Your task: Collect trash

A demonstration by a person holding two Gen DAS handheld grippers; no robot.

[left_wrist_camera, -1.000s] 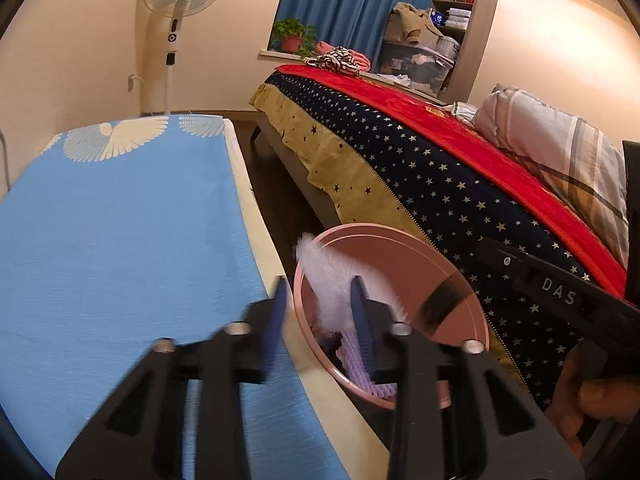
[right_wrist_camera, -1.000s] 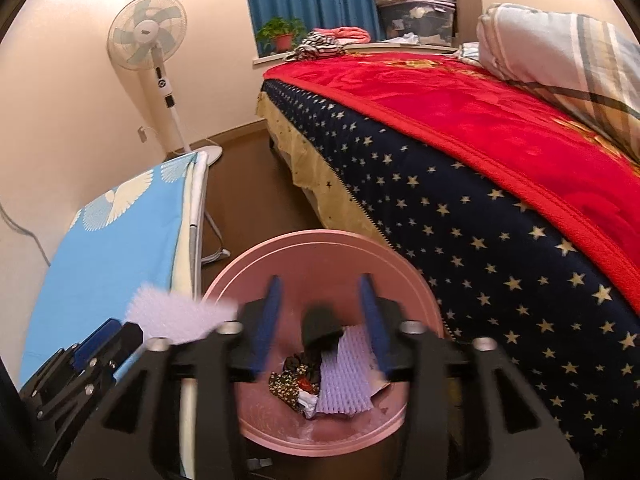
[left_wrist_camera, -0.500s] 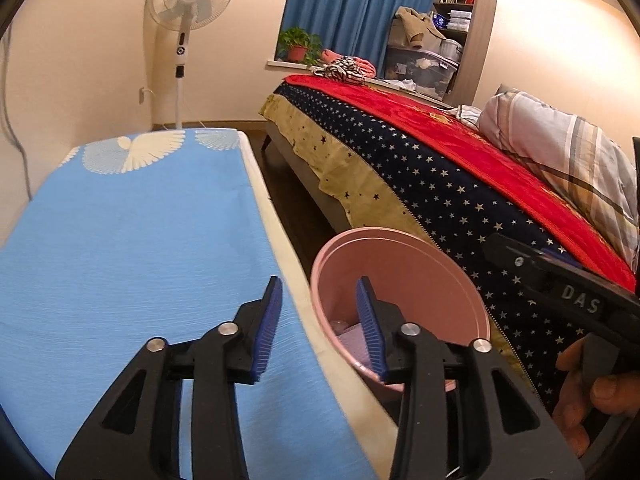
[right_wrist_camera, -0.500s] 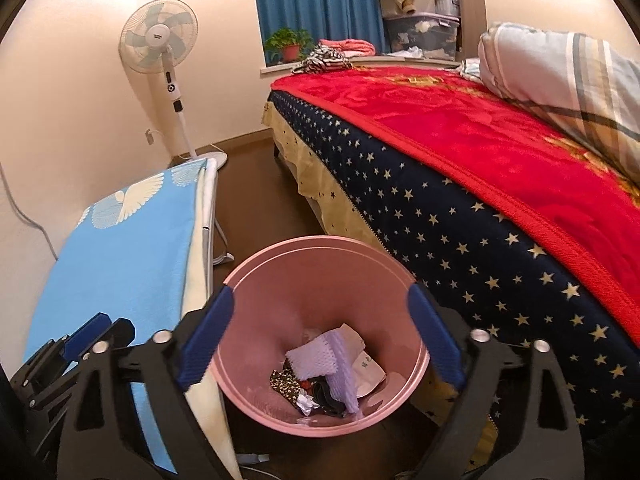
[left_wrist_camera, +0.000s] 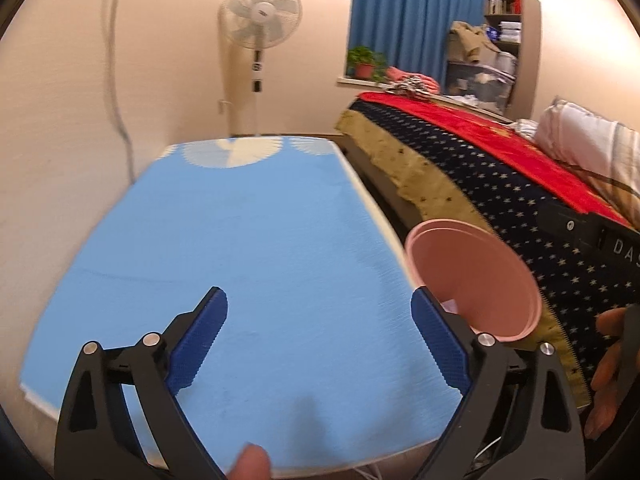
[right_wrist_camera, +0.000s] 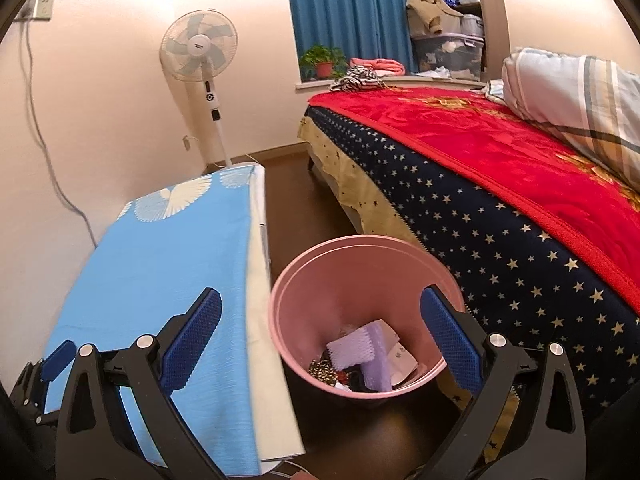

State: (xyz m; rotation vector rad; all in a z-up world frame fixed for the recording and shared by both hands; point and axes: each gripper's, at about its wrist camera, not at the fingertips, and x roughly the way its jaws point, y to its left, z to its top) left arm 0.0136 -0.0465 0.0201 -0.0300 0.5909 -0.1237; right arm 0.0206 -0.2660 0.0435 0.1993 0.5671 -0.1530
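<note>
- Spreading their ribbed blue pads wider, the left gripper (left_wrist_camera: 319,344) and right gripper (right_wrist_camera: 320,334) both stood apart with nothing between the jaws.
- The left one hung over a flat board's woven light-blue cover (left_wrist_camera: 256,248).
- The right one pointed into a round, smooth pink plastic bin (right_wrist_camera: 400,254), which stood on the floor between the board and a star-printed bed (right_wrist_camera: 500,248).
- Crumpled trash (right_wrist_camera: 362,358), including lilac foam netting, lay at the bin's bottom.
</note>
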